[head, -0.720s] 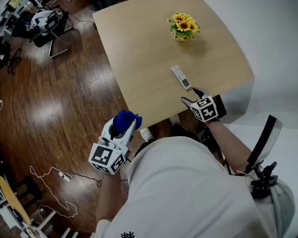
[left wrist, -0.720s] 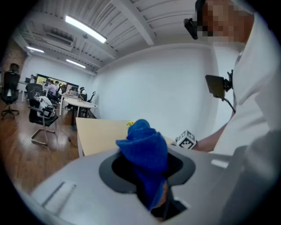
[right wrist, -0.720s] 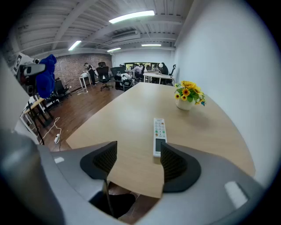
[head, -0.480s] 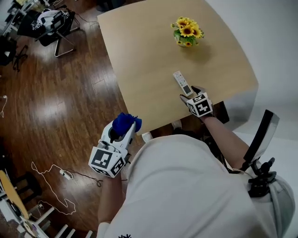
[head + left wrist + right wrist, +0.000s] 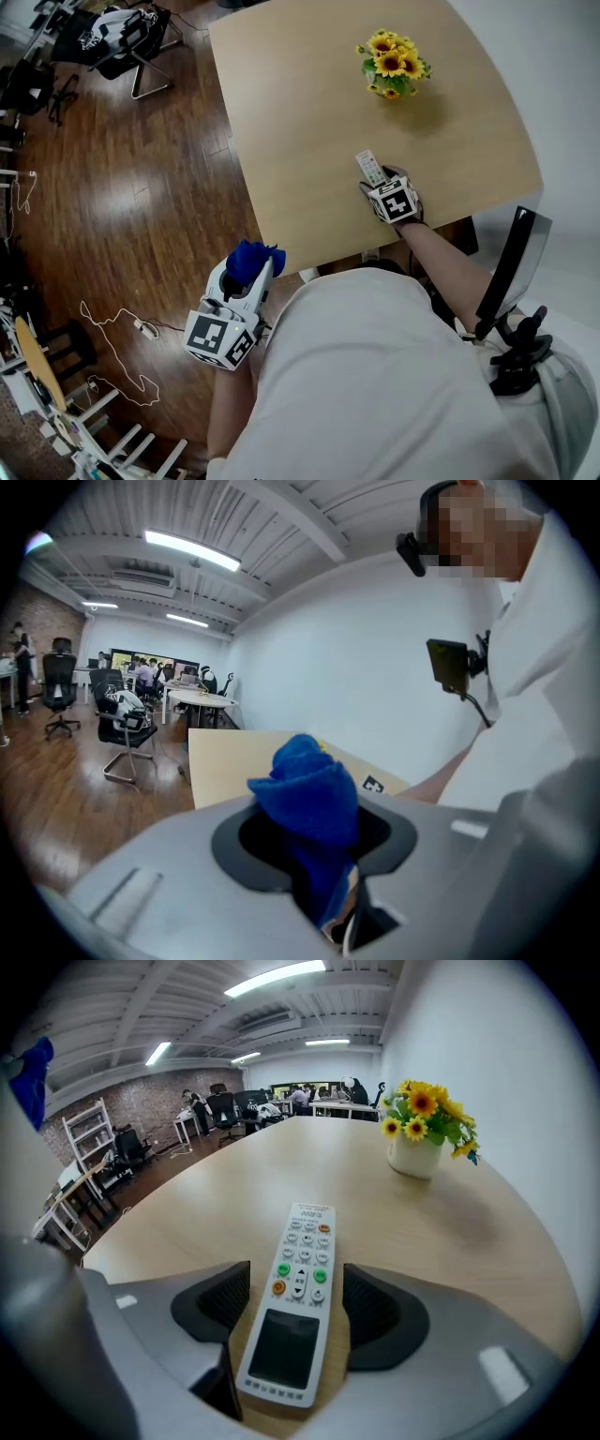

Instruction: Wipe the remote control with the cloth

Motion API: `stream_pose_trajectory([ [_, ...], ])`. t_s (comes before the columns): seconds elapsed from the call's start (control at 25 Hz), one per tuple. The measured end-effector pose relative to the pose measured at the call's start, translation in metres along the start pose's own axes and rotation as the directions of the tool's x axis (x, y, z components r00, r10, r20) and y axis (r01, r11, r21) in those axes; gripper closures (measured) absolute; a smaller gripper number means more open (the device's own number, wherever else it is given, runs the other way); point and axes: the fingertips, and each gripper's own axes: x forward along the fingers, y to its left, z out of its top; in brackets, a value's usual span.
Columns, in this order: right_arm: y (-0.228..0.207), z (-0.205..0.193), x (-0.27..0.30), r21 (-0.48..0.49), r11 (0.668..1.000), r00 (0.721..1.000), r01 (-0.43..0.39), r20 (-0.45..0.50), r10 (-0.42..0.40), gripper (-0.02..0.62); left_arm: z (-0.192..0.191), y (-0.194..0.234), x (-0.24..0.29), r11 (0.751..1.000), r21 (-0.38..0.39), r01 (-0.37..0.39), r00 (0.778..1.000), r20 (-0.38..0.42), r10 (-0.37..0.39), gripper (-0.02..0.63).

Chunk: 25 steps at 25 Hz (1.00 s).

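Note:
A white remote control lies flat on the light wooden table, near its front edge. My right gripper is tilted down over the remote's near end, open, with one jaw on each side of it. A gap shows between each pad and the remote. My left gripper hangs over the floor, left of the table, and is shut on a bunched blue cloth.
A white pot of yellow sunflowers stands on the table beyond the remote. An office chair stands on the dark wooden floor at the upper left. A white cable lies on the floor at the lower left.
My right gripper has moved forward over the table edge to the remote, and its jaws now stand on either side of it. The left gripper has kept its hold on the cloth.

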Motion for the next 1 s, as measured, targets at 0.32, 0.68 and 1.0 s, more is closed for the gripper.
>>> stream_pose_trajectory([
  [0.32, 0.004, 0.005, -0.001, -0.013, 0.999, 0.998, -0.047, 0.048, 0.048, 0.367, 0.01, -0.011, 0.022, 1.0, 0.006, -0.026, 1.0, -0.013, 0.026, 0.46],
  [0.68, 0.018, 0.021, -0.022, -0.259, 0.948, 0.982, -0.185, -0.02, 0.186, 0.376, 0.034, -0.018, 0.047, 0.999, 0.049, 0.008, 1.0, 0.006, -0.008, 0.46],
  [1.0, 0.066, 0.088, -0.111, -0.547, 0.778, 0.935, -0.31, -0.027, 0.354, 0.376, 0.07, -0.05, 0.083, 0.983, 0.108, 0.151, 0.986, 0.049, -0.157, 0.46],
])
